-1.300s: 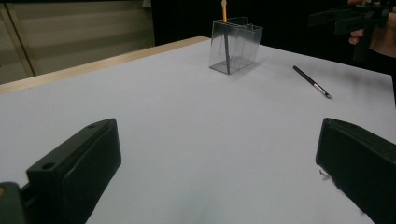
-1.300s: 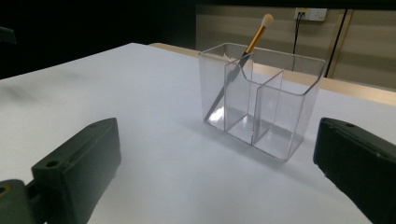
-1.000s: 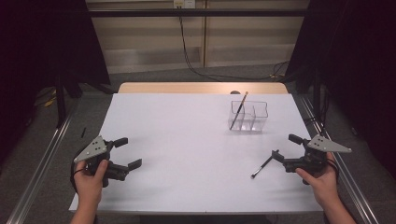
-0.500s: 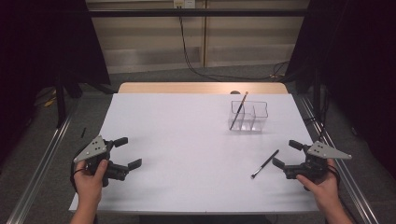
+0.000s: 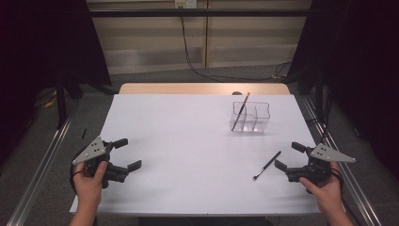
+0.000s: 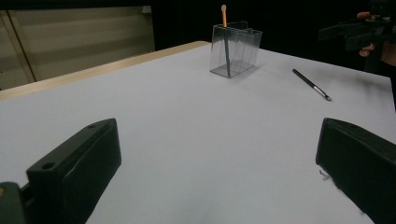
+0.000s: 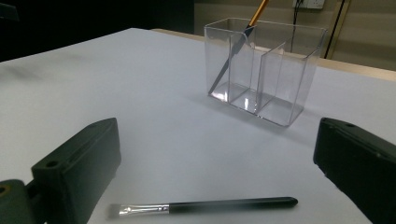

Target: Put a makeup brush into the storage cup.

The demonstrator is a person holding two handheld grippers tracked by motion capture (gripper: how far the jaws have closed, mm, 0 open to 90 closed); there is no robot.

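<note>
Makeup brush (image 7: 205, 205) lies flat on the worktop (image 5: 188, 141) near the wide-open right gripper (image 5: 288, 157), so its thin handle may roll away if the jaws pinch it off-centre.

There are two tongs, the left tongs (image 5: 126, 154) and the right tongs (image 5: 289, 156), one in each of the person's two hands, each with two black jaws set wide apart. One bench (image 5: 188, 127) carries everything. On it stands one clear holder (image 5: 251, 117) with three compartments. There are two brushes: one orange-handled brush (image 5: 241, 111) leaning in the holder, and one black brush (image 5: 267, 165) lying flat on the bench.
</note>
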